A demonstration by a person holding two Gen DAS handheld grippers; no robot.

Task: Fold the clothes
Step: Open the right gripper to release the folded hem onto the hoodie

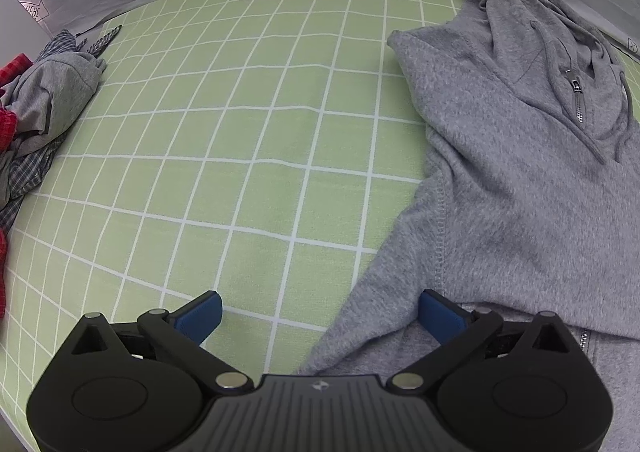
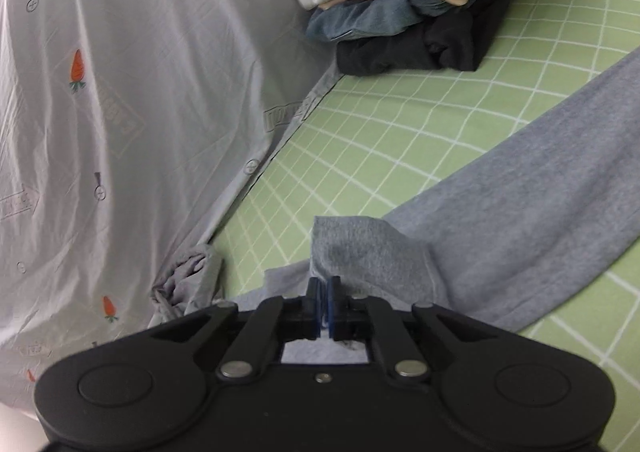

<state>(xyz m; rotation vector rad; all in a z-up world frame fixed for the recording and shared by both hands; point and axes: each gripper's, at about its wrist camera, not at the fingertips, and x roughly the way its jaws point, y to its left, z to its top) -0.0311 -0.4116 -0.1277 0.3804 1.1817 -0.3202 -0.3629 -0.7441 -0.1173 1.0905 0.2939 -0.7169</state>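
Note:
A grey zip-neck hoodie (image 1: 520, 172) lies spread on the green checked sheet (image 1: 240, 132), filling the right of the left wrist view. My left gripper (image 1: 320, 316) hangs wide open over the sheet. Its right blue pad (image 1: 440, 312) is above the hoodie's lower edge, and nothing is between the fingers. In the right wrist view the hoodie's long sleeve (image 2: 520, 220) runs diagonally across the sheet. My right gripper (image 2: 323, 290) is shut on the sleeve's cuff (image 2: 360, 248), which stands up from the pads.
A heap of unfolded clothes (image 1: 40, 100), grey, plaid and red, lies at the left edge. A stack of folded clothes (image 2: 400, 12) sits at the back. A pale sheet with carrot prints (image 2: 120, 92) rises along the left side of the bed.

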